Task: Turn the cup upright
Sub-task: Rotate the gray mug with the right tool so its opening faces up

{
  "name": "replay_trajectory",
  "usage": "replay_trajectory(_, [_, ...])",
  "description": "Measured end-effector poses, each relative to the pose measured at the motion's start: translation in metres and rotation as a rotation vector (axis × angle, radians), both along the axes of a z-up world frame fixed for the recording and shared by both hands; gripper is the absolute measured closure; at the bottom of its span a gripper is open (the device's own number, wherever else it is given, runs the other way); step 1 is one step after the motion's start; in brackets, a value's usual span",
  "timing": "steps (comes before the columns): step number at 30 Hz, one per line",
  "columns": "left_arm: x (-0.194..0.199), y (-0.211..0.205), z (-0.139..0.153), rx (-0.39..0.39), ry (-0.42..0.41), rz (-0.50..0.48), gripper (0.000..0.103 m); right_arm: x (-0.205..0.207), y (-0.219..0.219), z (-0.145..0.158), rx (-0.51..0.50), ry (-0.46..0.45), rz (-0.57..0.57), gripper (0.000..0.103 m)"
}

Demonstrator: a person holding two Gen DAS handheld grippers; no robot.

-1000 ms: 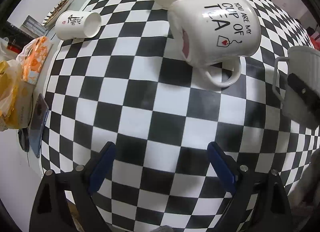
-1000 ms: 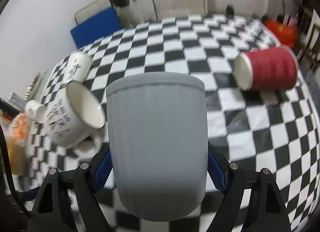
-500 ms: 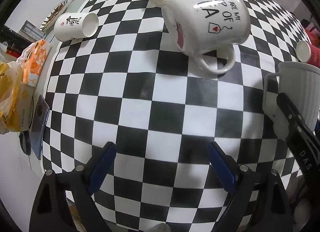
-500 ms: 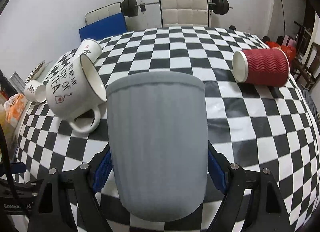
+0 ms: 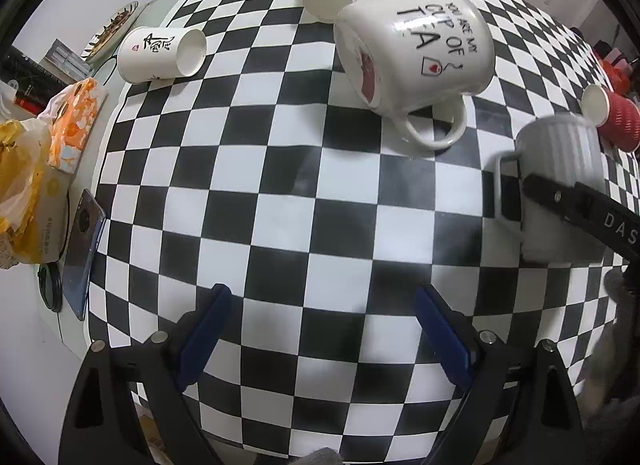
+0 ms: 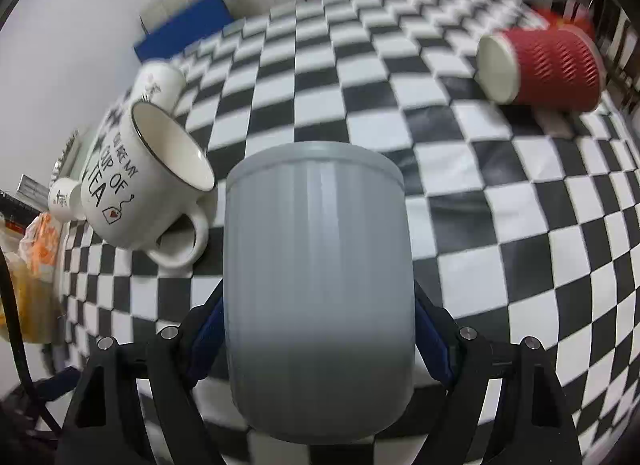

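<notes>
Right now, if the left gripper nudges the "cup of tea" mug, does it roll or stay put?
The white mug lies on its side with its handle against the checkered table, so it probably pivots instead of rolling freely. It looks like glossy ceramic: likely heavy, slippery and chippable. The left gripper is open and empty.

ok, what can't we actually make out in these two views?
- Grey ribbed mug base, right wrist: hidden by its own body, so table contact unknown.
- Its handle: unseen in right wrist; left wrist shows it, partly behind the right gripper's arm.
- Red paper cup, left wrist: cut off by the edge.
- Far chair, right wrist: motion-blurred.
</notes>
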State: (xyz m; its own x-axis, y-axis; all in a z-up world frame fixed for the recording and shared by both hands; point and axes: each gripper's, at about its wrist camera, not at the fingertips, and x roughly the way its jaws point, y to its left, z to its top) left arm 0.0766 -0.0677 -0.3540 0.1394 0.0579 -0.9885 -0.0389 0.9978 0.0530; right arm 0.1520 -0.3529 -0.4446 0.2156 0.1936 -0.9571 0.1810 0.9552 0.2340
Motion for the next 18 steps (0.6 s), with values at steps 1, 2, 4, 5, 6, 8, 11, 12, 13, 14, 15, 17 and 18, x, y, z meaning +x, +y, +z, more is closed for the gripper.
replay_trajectory(1, [0.001, -0.001, 0.001, -0.007, 0.000, 0.000, 0.010, 0.004, -0.002, 0.000, 0.016, 0.043, 0.013, 0.019])
replay_trajectory(2, [0.002, -0.001, 0.002, -0.014, 0.002, -0.001, 0.010, 0.007, -0.003, 0.000, 0.020, 0.077, 0.028, 0.019])
replay_trajectory(4, [0.006, -0.003, 0.005, -0.029, 0.001, -0.002, 0.010, 0.015, -0.007, 0.003, 0.033, 0.113, 0.049, 0.017])
replay_trajectory(5, [0.007, -0.004, 0.006, -0.033, 0.000, -0.004, 0.010, 0.020, -0.008, 0.004, 0.039, 0.135, 0.057, 0.017])
replay_trajectory(6, [0.007, -0.005, 0.006, -0.038, 0.000, -0.006, 0.010, 0.028, -0.010, 0.002, 0.059, 0.172, 0.072, 0.016])
replay_trajectory(8, [0.008, -0.006, 0.005, -0.045, 0.003, -0.007, 0.010, 0.042, -0.009, -0.010, 0.097, 0.261, 0.110, 0.016])
replay_trajectory(11, [0.010, -0.006, 0.006, -0.050, 0.012, -0.004, 0.010, 0.055, -0.003, -0.035, 0.098, 0.404, 0.165, 0.016])
replay_trajectory(12, [0.013, -0.005, 0.006, -0.051, 0.014, -0.002, 0.010, 0.057, -0.001, -0.032, 0.077, 0.383, 0.180, 0.019])
replay_trajectory(13, [0.012, -0.005, 0.006, -0.052, 0.013, -0.001, 0.010, 0.057, 0.001, -0.029, 0.044, 0.359, 0.190, 0.019])
replay_trajectory(14, [0.014, -0.005, 0.006, -0.052, 0.014, -0.001, 0.010, 0.056, 0.003, -0.022, 0.010, 0.312, 0.192, 0.019])
replay_trajectory(15, [0.028, -0.006, 0.003, -0.052, 0.017, -0.002, 0.010, 0.053, 0.001, -0.014, 0.000, 0.248, 0.174, 0.019])
replay_trajectory(17, [0.028, -0.007, 0.000, -0.048, 0.017, -0.001, 0.010, 0.046, -0.006, 0.000, 0.007, 0.128, 0.111, 0.019])
replay_trajectory(18, [0.031, -0.006, 0.000, -0.047, 0.018, -0.002, 0.010, 0.040, -0.010, 0.007, -0.014, 0.037, 0.072, 0.019])
